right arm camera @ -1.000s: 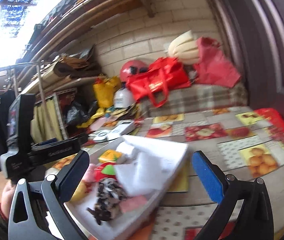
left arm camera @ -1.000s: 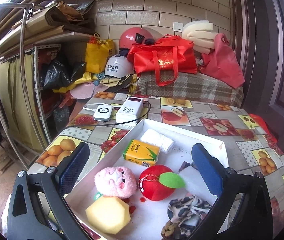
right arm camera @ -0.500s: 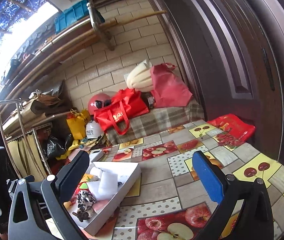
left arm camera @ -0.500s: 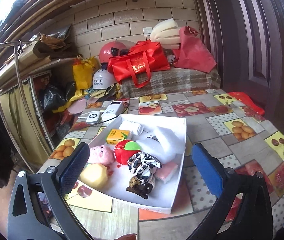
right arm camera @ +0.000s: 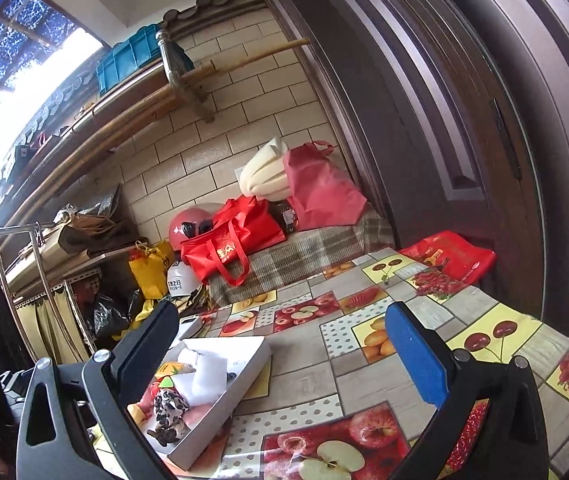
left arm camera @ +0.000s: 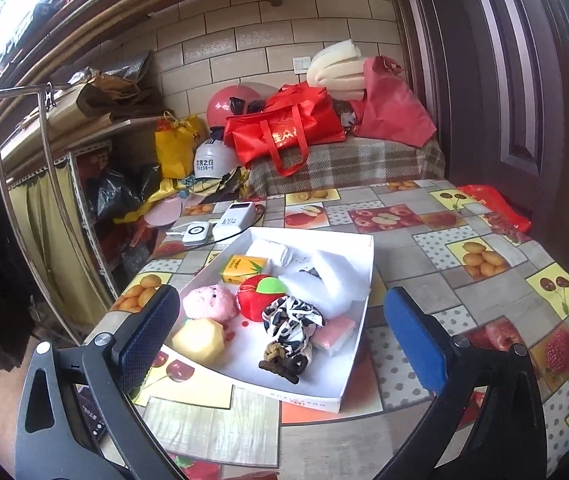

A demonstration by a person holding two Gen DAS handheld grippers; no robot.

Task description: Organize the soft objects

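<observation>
Soft things sit packed in a shallow white tray [left arm camera: 360, 264] on the counter [left arm camera: 484, 280], which wears a fruit-print cloth. L to R in the left wrist view: yellow foam block [left arm camera: 198, 340] at the near-left corner, pink plush [left arm camera: 208, 302] just behind it, yellow-green tissue pack [left arm camera: 242, 269] further back, w/ a white rolled cloth [left arm camera: 269, 250] at the far end. Mid tray: red apple plush [left arm camera: 258, 298] w/ green leaf, touching a black-and-white patterned scrunchie [left arm camera: 290, 318]; a dark brown knotted piece [left arm camera: 282, 360] lies in front, hard to make out. Right side: white foam pieces [left arm camera: 332, 276] piled up, partly covering sth dark; pink sponge [left arm camera: 334, 332] against the right wall.

Left tool [left arm camera: 280, 340] is spread wide, nothing between its pads, held above the tray's near edge. Right tool [right arm camera: 284, 364] is likewise spread and empty, over bare counter right of the tray [right arm camera: 220, 408]; its left finger hides the tray's left part, so only the scrunchie [right arm camera: 168, 404] and white foam [right arm camera: 204, 380] read clearly there.

Beyond the tray, a power bank [left arm camera: 234, 220] and a small white device [left arm camera: 194, 234] lie near the counter's far-left edge.
</observation>
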